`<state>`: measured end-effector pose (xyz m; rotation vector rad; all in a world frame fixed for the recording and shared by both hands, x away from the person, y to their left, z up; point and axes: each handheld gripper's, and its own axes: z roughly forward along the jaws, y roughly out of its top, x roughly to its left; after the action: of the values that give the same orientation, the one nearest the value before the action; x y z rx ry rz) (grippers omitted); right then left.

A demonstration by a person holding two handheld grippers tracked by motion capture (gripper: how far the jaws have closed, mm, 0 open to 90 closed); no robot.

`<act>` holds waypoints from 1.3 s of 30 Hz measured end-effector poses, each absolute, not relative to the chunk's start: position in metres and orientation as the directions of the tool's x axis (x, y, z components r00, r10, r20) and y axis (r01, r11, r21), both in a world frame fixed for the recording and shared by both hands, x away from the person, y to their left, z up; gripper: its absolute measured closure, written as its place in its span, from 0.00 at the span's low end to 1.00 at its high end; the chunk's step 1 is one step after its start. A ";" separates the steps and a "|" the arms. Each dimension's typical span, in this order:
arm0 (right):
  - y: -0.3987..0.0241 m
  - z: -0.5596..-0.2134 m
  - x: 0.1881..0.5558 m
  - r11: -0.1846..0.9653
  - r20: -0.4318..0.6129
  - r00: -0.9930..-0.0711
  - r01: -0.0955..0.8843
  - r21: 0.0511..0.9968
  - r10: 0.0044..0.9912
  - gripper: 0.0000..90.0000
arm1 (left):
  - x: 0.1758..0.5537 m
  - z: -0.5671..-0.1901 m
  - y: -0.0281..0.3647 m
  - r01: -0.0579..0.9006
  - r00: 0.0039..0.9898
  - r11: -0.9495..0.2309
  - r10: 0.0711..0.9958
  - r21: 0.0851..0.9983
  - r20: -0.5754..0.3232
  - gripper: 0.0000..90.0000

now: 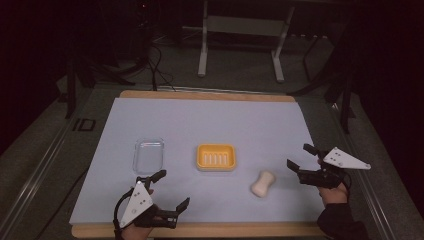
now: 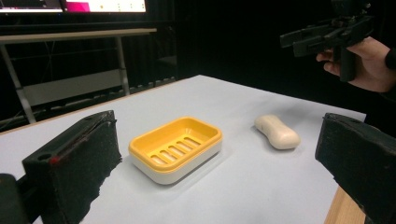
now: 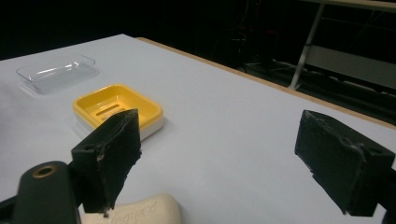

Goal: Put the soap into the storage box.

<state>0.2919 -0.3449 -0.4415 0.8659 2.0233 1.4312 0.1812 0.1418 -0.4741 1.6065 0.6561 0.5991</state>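
Note:
A yellow soap dish (image 1: 216,157) with a white base sits in the middle of the white table mat (image 1: 210,115). To its right lies a cream bar of soap (image 1: 263,184), apart from the dish. A clear plastic tray (image 1: 149,155) rests to the left of the dish. My left gripper (image 1: 174,188) is open near the front edge, with nothing between its jaws, and points toward the dish (image 2: 175,147) and the soap (image 2: 276,131). My right gripper (image 1: 298,155) hovers open just right of the soap (image 3: 149,210), facing the dish (image 3: 116,109) and the clear tray (image 3: 56,72).
The mat lies on a wooden board whose edge (image 1: 200,230) shows along the front. Metal stand legs (image 1: 202,55) and cables (image 1: 155,65) are on the dark floor beyond the table. Bare mat stretches behind the dish.

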 end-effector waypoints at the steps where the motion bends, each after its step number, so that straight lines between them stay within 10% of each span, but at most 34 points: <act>1: -0.345 -0.441 0.292 0.241 -0.044 -0.669 0.205 0.948 0.742 0.17 | 0.181 -0.474 0.142 0.080 0.707 -0.102 0.707 0.992 0.016 0.00; 13: -0.351 -0.434 0.300 0.234 0.040 -0.772 0.240 0.942 0.634 0.14 | 0.179 -0.475 0.141 0.088 0.719 -0.109 0.695 0.990 0.013 0.00; 24: -0.347 -0.439 0.316 0.440 0.056 -0.936 0.216 0.872 0.348 0.12 | 0.177 -0.476 0.141 0.088 0.711 -0.127 0.703 0.988 0.027 0.00; 39: -0.340 -0.439 0.317 0.634 0.068 -0.976 0.187 0.750 0.208 0.14 | 0.177 -0.477 0.140 0.094 0.717 -0.143 0.696 0.985 0.033 0.00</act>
<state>0.3172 -0.3397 -0.4391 0.3405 2.8170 1.2893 0.1770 0.1398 -0.4767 1.6550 0.6448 0.5905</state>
